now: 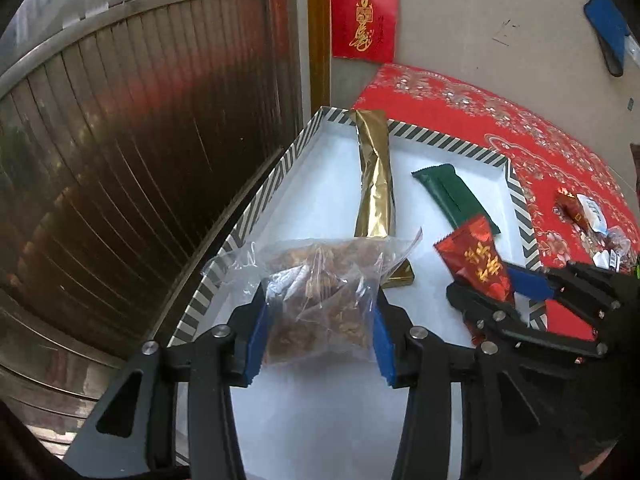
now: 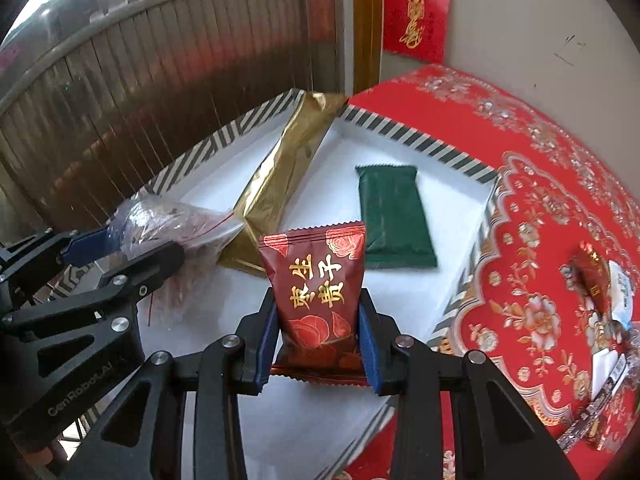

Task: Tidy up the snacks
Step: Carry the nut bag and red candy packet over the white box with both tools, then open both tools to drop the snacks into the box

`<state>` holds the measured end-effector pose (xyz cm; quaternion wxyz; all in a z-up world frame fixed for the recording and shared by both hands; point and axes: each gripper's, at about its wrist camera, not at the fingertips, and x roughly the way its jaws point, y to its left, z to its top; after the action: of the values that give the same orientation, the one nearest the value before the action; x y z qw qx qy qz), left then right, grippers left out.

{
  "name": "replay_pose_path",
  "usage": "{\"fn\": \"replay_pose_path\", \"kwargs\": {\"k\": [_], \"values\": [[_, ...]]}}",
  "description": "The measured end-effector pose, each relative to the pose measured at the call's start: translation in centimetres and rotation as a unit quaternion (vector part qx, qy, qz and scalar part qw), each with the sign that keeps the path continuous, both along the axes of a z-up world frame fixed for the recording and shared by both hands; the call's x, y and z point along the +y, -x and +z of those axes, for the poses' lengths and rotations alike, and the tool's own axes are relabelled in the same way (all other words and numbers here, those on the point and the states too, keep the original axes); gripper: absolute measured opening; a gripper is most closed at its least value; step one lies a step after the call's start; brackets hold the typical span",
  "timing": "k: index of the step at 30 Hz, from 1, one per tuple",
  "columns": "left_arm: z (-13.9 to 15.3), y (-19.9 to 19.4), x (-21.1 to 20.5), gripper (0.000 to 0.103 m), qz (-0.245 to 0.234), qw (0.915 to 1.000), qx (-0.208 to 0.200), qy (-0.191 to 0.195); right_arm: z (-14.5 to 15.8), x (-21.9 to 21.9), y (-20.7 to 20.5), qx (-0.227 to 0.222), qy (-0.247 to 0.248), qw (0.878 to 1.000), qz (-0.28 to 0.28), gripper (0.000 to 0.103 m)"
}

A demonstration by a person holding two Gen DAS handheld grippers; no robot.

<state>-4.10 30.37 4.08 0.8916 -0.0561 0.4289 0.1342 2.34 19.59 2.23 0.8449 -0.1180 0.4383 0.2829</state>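
A clear plastic bag of brown snacks (image 1: 320,292) is being held between the blue pads of the left gripper (image 1: 320,334), over the white floor of the striped-rimmed shallow box (image 1: 256,204). A dark red foil packet with gold characters (image 2: 318,292) is being clamped in the right gripper (image 2: 320,340) above the same box. A long gold foil pack (image 1: 374,184) and a green wrapped bar (image 2: 394,218) are already lying inside. More wrapped snacks (image 2: 600,292) are left on the red floral cloth (image 2: 520,184), so roughly half is judged done.
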Motion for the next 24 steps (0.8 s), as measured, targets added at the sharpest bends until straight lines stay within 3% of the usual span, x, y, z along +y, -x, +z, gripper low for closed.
{"fn": "replay_pose_path", "kwargs": {"k": [5,7,9,12,14,19,24], "values": [[-0.4,-0.3,0.0,0.056,0.008,0.9999,0.006,0.012,-0.2,-0.3,0.3,0.007,-0.003,1.0,-0.002,0.037],[-0.5,-0.3,0.3,0.065,0.012,0.9998,0.007,0.017,-0.3,-0.6,0.3,0.012,-0.008,1.0,-0.004,0.038],[-0.6,-0.2,0.6,0.071,0.018,0.9994,0.008,0.028,0.0,-1.0,0.4,0.011,-0.015,1.0,-0.007,0.041],[0.0,0.3,0.9,0.081,0.034,0.9991,-0.001,0.027,1.0,-1.8,0.6,0.005,-0.038,0.999,-0.006,0.054],[0.6,0.7,0.9,0.083,0.033,0.9991,-0.01,0.025,2.1,-2.6,1.2,-0.004,-0.059,0.998,-0.005,0.061],[3.4,1.7,-0.7,0.089,0.024,0.9988,-0.044,-0.002,4.1,-4.6,3.0,-0.03,-0.08,0.996,-0.008,0.061],[5.5,2.0,-4.0,0.091,-0.017,0.9976,-0.067,0.007,4.7,-8.1,3.9,-0.04,-0.076,0.996,-0.032,0.064]]}}
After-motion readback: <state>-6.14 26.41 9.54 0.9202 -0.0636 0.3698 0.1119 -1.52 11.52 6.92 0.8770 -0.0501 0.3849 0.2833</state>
